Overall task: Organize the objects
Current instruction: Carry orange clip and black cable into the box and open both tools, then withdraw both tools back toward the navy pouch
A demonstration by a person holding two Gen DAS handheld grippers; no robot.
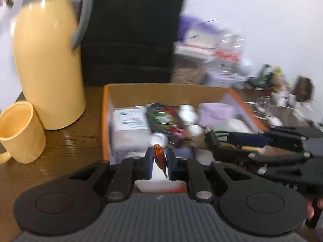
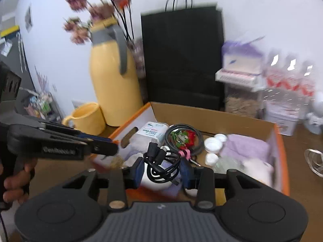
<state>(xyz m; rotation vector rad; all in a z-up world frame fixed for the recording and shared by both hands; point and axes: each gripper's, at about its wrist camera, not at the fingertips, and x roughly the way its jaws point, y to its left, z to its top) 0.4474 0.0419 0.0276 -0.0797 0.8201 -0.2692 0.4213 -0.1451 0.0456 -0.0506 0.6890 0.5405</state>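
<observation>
Nearest, the left gripper (image 1: 159,162) pinches a small amber-brown translucent clip-like piece (image 1: 159,157) above the near edge of the orange-rimmed cardboard box (image 1: 105,109); it looks light, stiff and slippery, best held across its middle. The right gripper (image 2: 162,168) clamps a coiled black cable bundle (image 2: 161,165), limp and springy, over the box's near side. The box is crowded. Beyond, a yellow mug (image 1: 18,133) and tall yellow jug (image 1: 48,64) hem the wooden tabletop (image 1: 66,147) on the left.

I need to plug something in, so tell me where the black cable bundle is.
In the right wrist view the black cable bundle sits clamped in the right gripper, held above the near end of the cardboard box.
</observation>
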